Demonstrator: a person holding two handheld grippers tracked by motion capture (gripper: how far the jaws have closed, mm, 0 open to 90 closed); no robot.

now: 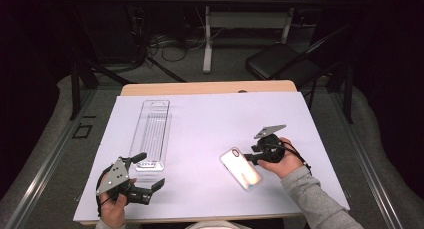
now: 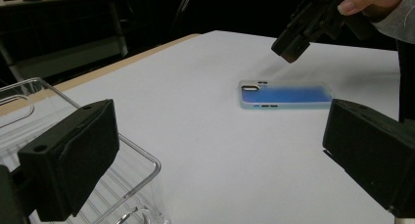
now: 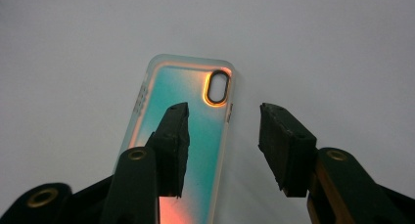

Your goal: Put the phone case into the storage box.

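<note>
Beneath open right gripper (image 3: 222, 136): phone case (image 3: 188, 136), flat, ungrasped.

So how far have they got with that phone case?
Early on. Nothing looks done: the phone case lies flat on the table, apart from the clear box. In hand: the right gripper hovers open over the case's edge, not gripping. The left gripper waits open by the box. Probably left: grasping and moving the case.

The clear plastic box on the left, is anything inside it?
Empty: the clear plastic box shows only white table through it; the iridescent phone case lies outside.
</note>
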